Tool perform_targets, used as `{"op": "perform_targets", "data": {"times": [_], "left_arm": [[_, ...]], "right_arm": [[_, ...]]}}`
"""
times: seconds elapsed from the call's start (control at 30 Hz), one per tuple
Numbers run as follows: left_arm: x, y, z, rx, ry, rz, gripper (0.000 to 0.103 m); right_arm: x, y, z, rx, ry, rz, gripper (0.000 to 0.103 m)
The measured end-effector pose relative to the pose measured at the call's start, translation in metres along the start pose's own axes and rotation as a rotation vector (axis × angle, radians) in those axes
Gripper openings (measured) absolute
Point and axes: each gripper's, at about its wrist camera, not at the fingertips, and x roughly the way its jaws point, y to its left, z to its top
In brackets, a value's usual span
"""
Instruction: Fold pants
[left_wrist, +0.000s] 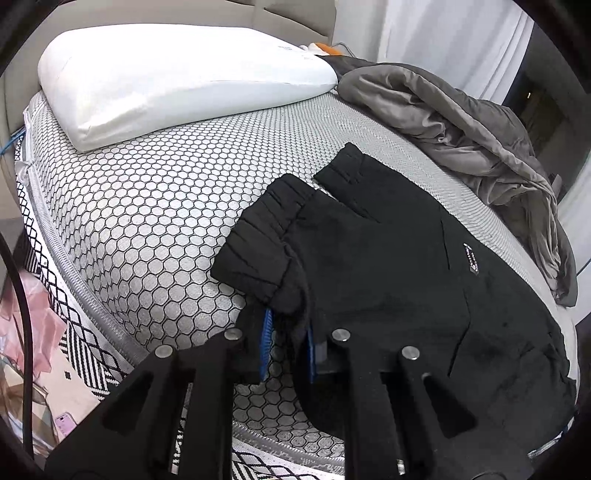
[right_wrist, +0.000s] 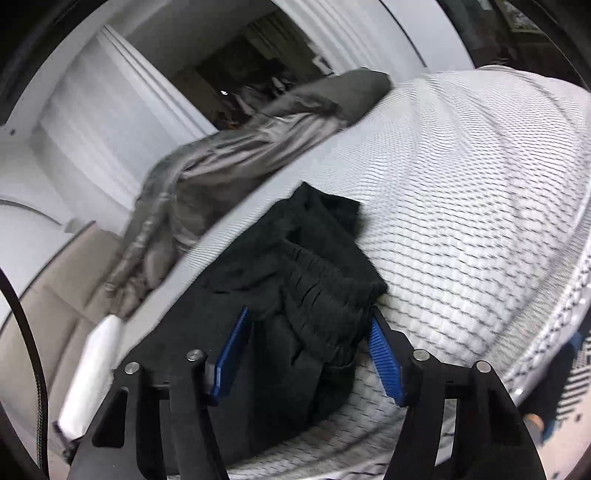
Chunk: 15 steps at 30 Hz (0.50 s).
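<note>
Both grippers are black, with blue ribbed pads (right_wrist: 386, 363) on the fingers and silver round pins.

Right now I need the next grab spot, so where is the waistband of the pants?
In the left wrist view the waistband lies mid-frame on the mattress, ahead of the left gripper, below the pillow.

Your right wrist view is motion-blurred: the grey blanket (right_wrist: 229, 147) smears at upper left. In the left wrist view, the pants (left_wrist: 388, 266) run off the frame's lower right, label unreadable.
</note>
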Motion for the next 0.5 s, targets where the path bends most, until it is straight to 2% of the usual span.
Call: {"op": "perform_targets", "data": {"times": [0.07,0.13,0.23,0.27,0.3,0.4,0.47,0.5], "left_arm": [[-0.004,-0.023,0.018,0.004,0.004,-0.004,0.011],[-0.007,-0.036,0.035,0.004,0.005,-0.009,0.011],[-0.018,-0.07,0.066,0.001,0.006,-0.019,0.011],[-0.023,-0.075,0.073,0.002,0.001,-0.021,0.011],[-0.033,-0.082,0.075,0.003,-0.008,-0.022,0.011],[-0.045,-0.115,0.107,0.01,-0.006,-0.022,0.011],[-0.045,-0.121,0.121,0.014,0.022,-0.026,0.014],[-0.049,-0.119,0.116,0.016,0.031,-0.026,0.014]], "right_arm": [[0.011,-0.004,0.001,0.017,0.025,-0.032,0.062],[0.021,-0.011,-0.001,0.062,0.048,-0.047,0.054],[0.028,-0.022,-0.007,0.107,0.034,-0.076,0.034],[0.027,-0.02,-0.006,0.106,0.02,-0.097,0.018],[0.022,-0.017,-0.005,0.095,0.002,-0.111,0.014],[-0.005,-0.002,0.001,0.033,-0.082,-0.114,0.012],[-0.012,-0.005,0.002,0.02,-0.083,-0.162,0.012],[-0.008,-0.011,0.002,0.025,-0.058,-0.206,0.014]]}}
